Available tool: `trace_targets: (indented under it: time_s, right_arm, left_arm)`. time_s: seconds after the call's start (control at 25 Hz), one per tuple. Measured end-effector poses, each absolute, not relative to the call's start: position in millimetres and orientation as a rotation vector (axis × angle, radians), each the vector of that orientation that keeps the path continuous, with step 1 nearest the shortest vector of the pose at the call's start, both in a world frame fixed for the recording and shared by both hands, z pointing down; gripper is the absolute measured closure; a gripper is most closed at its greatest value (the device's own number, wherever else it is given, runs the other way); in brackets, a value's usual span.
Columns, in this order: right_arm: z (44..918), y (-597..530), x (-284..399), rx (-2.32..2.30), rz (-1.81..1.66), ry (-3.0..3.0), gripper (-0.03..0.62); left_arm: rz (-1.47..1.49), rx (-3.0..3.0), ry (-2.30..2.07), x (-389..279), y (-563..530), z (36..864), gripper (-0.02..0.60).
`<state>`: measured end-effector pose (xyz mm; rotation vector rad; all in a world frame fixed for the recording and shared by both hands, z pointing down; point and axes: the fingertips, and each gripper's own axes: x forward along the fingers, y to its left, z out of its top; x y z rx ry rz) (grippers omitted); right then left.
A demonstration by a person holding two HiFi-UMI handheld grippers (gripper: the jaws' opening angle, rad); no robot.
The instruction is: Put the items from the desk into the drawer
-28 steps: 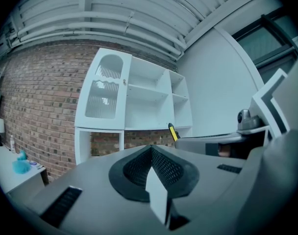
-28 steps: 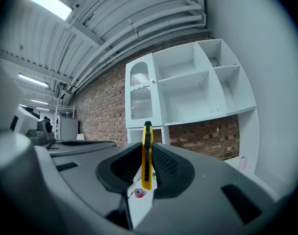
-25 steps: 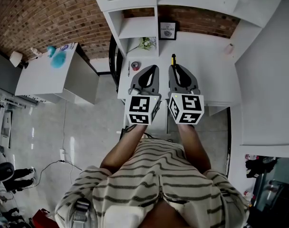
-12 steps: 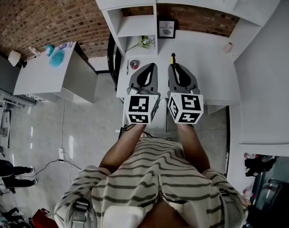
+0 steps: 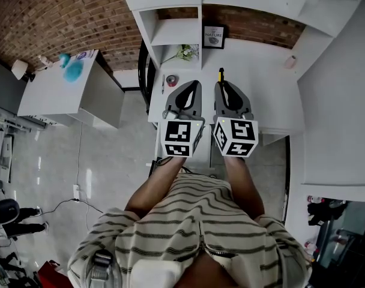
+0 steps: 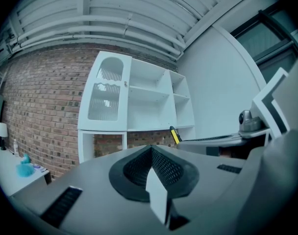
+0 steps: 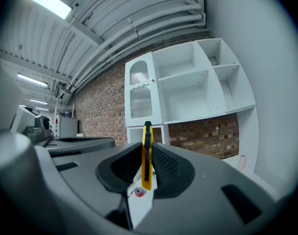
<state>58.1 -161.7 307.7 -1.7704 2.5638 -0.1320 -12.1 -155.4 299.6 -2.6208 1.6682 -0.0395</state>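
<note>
A yellow utility knife [image 5: 220, 75] [image 7: 147, 155] stands upright between the pads of my right gripper [image 5: 221, 83] [image 7: 148, 146], which is shut on it. The knife's tip sticks out past the fingertips. Beside it, my left gripper [image 5: 194, 84] [image 6: 151, 150] is shut with nothing in it. Both hang level over the near part of the white desk [image 5: 263, 95]. A small red tape roll [image 5: 171, 80] [image 7: 138, 192] and a pen [image 5: 162, 84] lie on the desk at its left edge. The knife's tip [image 6: 174, 134] also shows in the left gripper view.
White shelving [image 5: 170, 32] stands at the desk's back against a brick wall. A framed picture [image 5: 213, 36] and a sprig of flowers [image 5: 185, 53] sit at the back of the desk. A small pink object [image 5: 290, 62] is at the far right. A white cabinet [image 5: 62, 95] stands to the left.
</note>
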Motion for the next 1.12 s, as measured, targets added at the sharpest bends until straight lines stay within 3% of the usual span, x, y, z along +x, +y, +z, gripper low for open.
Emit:
trace_targets:
  time_s: [1.12]
  right_arm:
    - [324.4, -163.6, 10.4, -1.628, -0.173, 2.693, 0.526]
  left_arm:
    - [-0.063, -2.562, 1.860, -61.9, -153.8, 320.7, 0.577]
